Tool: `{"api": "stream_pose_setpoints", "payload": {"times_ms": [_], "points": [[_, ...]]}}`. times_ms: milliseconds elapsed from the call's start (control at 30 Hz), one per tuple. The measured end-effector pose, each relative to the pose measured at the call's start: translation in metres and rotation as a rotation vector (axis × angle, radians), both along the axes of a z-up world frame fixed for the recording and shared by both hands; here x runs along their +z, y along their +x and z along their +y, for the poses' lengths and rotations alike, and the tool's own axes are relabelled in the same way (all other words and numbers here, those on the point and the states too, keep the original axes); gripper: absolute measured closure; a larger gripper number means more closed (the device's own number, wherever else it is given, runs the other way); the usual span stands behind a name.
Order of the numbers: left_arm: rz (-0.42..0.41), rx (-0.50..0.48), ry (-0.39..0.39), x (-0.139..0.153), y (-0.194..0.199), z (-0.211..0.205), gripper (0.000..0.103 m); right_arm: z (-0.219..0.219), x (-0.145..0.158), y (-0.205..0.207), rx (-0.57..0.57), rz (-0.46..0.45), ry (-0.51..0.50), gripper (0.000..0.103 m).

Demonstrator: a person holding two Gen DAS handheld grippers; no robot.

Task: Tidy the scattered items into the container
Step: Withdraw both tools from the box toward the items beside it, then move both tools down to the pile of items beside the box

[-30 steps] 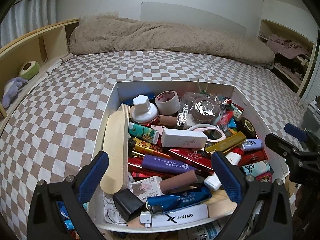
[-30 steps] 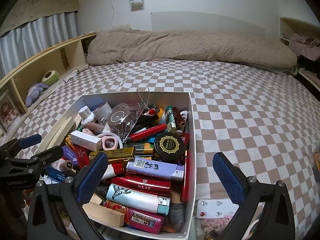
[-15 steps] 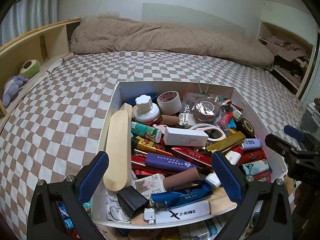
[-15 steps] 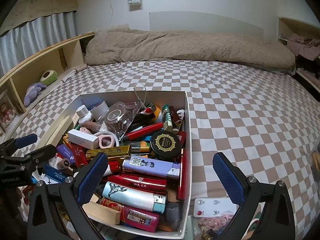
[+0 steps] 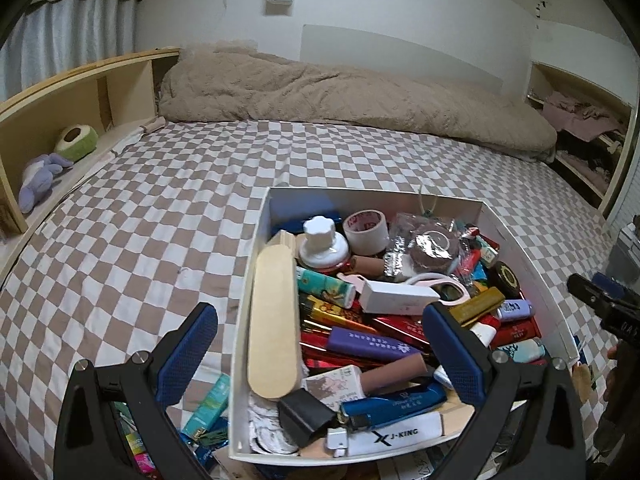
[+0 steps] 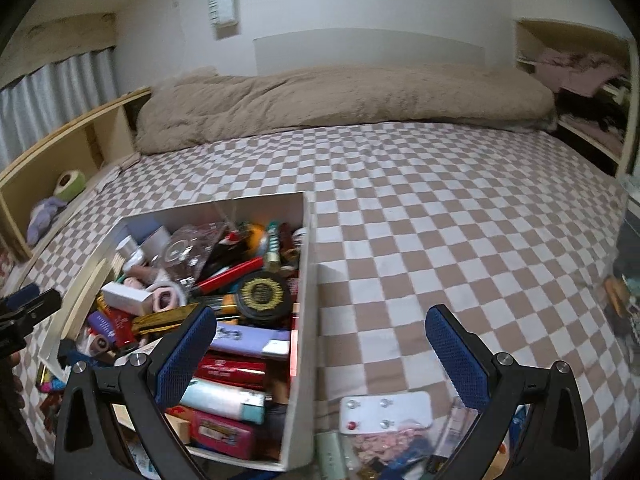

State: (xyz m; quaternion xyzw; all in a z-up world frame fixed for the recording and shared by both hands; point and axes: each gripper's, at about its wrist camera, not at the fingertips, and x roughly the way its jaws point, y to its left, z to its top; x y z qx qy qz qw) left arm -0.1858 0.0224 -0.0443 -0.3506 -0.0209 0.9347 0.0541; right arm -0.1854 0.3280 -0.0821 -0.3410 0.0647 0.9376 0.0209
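A white box (image 5: 252, 280) sits on the checkered bed, full of lighters, tubes, tape and a wooden stick (image 5: 272, 320). It also shows in the right wrist view (image 6: 306, 280). My left gripper (image 5: 320, 344) is open and empty, straddling the box's left wall. Loose items lie outside at its left: a teal lighter (image 5: 208, 402) and small packets (image 5: 136, 440). My right gripper (image 6: 320, 344) is open and empty over the box's right wall. A white remote (image 6: 384, 410) and a clear bag of small items (image 6: 400, 448) lie on the bed just right of the box.
The checkered bedspread (image 5: 160, 240) stretches away to a beige duvet (image 5: 340, 96) at the far end. A wooden shelf with plush toys (image 5: 44, 172) runs along the left. Shelving with clothes (image 5: 580, 128) stands at the right.
Both views shifted: the left gripper moved left, so loose items left of the box show. The right gripper moved right and now spans the box's right wall, with the remote nearer.
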Motion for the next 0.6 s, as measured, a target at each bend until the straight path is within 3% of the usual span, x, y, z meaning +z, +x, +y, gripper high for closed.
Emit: {"api": "stream_pose_setpoints", "payload": {"times_ms": [333, 600], "points": [[-0.001, 0.078, -0.007, -0.002, 0.0, -0.024, 0.0, 0.041, -0.006, 0.013, -0.106, -0.01, -0.04, 0.0], [-0.024, 0.118, 0.013, -0.011, 0.008, -0.044, 0.0, 0.049, -0.016, 0.023, -0.124, -0.034, -0.058, 0.0]]}}
